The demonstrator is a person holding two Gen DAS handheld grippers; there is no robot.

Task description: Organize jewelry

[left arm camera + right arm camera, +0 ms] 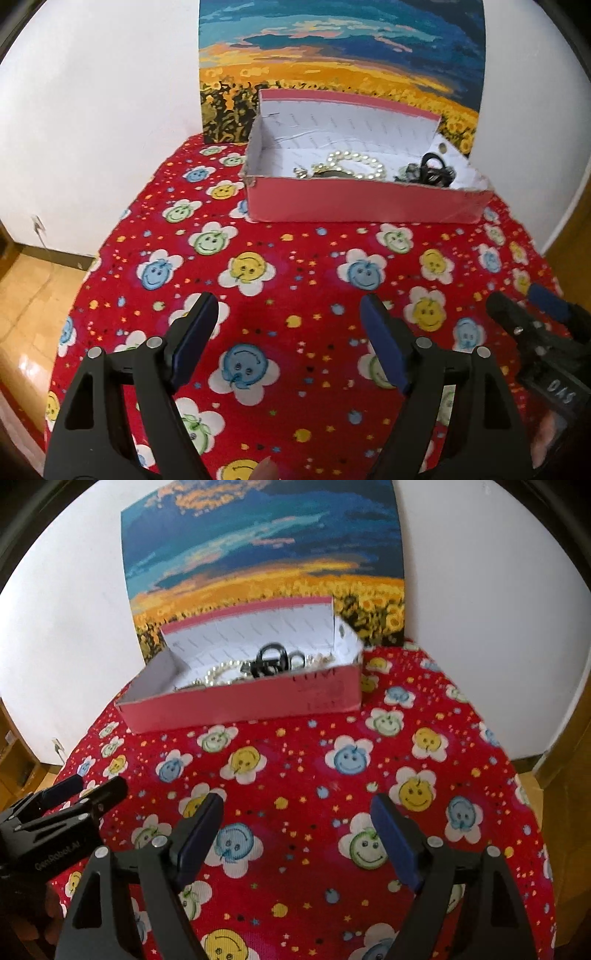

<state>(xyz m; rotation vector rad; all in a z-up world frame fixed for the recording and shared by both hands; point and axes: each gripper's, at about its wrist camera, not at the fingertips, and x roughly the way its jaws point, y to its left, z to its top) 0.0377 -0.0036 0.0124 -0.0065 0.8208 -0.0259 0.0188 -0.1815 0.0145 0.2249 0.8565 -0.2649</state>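
A pink cardboard box (354, 201) with a white lining stands at the far side of the table. In it lie a pearl bracelet (356, 164), small gold pieces (317, 170) and dark black jewelry (434, 170). The right wrist view shows the same box (251, 701) with the pearls (221, 674) and the black pieces (271, 661). My left gripper (290, 332) is open and empty, low over the cloth well short of the box. My right gripper (297, 830) is open and empty beside it; it also shows in the left wrist view (524, 306).
The table wears a red cloth (295, 266) printed with smiley flowers. A sunflower-field painting (340, 66) leans on the white wall behind the box. Wooden floor (26, 295) lies off the table's left edge. The left gripper shows in the right wrist view (88, 790).
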